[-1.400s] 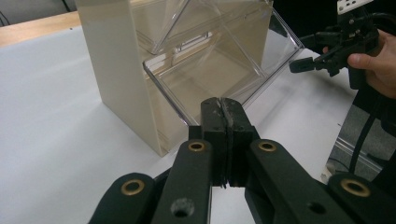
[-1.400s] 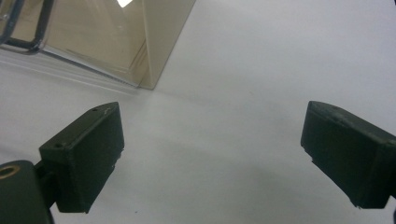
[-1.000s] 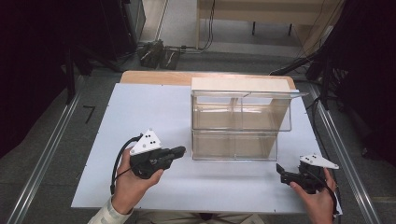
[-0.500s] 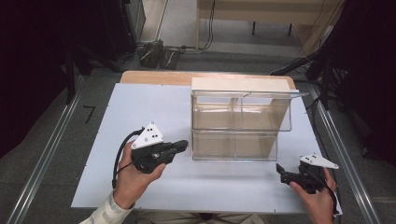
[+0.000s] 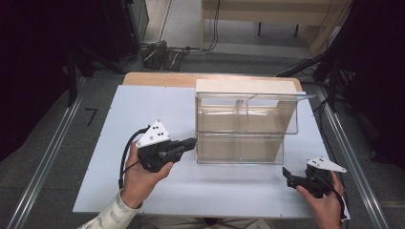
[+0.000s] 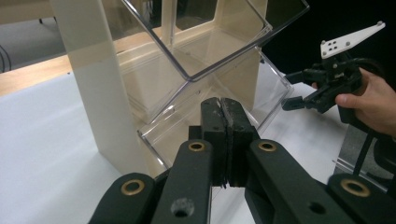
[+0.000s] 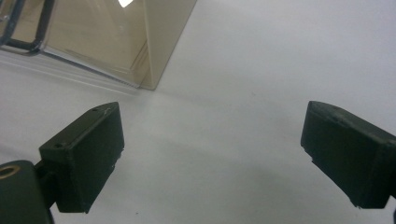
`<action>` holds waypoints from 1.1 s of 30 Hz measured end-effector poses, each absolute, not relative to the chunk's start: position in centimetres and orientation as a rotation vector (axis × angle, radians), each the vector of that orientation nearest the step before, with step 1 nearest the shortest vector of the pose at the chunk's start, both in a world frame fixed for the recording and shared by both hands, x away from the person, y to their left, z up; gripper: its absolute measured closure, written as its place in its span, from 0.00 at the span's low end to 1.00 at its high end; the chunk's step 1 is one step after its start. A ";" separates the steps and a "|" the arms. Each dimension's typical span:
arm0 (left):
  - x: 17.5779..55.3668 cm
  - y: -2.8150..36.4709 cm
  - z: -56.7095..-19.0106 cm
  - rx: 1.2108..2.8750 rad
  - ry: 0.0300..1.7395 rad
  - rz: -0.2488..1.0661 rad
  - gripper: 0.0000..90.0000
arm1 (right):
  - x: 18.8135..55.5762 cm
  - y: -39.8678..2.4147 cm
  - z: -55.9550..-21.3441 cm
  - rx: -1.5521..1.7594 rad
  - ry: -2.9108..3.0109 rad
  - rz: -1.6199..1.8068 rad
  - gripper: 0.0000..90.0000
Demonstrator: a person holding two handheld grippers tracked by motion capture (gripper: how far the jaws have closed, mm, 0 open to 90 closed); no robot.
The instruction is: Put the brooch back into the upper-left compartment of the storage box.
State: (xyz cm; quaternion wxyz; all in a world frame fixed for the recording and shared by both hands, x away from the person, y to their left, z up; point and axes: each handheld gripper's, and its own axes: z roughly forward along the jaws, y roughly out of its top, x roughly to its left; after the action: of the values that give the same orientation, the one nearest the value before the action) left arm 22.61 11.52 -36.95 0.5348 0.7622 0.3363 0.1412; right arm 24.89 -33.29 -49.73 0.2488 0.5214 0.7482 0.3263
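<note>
Left tongs [image 5: 191,142], pressed together and empty, point right at the clear bin [image 5: 241,148] just beside them mid-frame; right tongs [image 5: 285,172], spread wide, wait lower right.

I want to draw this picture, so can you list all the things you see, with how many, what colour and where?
White board: one, white, covering the table.
Wooden table: one, light brown, edge showing behind the board.
Clear bin rack: one, see-through with cream sides, two tiers, at the board's back middle.
Left gripper: one, black with a grey plate, jaws shut, tips by the rack's lower left corner.
Right gripper: one, black, jaws open, low near the board's front right.
Hands: two, holding the grippers.
</note>
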 end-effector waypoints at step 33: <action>24.0 10.8 -35.7 1.729 0.791 0.369 1.00 | 24.9 -33.2 -49.8 1.418 2.043 0.889 0.05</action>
State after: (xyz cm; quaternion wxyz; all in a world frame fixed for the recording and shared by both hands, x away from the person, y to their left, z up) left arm 23.96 10.79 -35.72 0.5666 0.7356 0.3365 0.1570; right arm 24.93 -33.20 -49.79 0.2478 0.5201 0.7495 0.3262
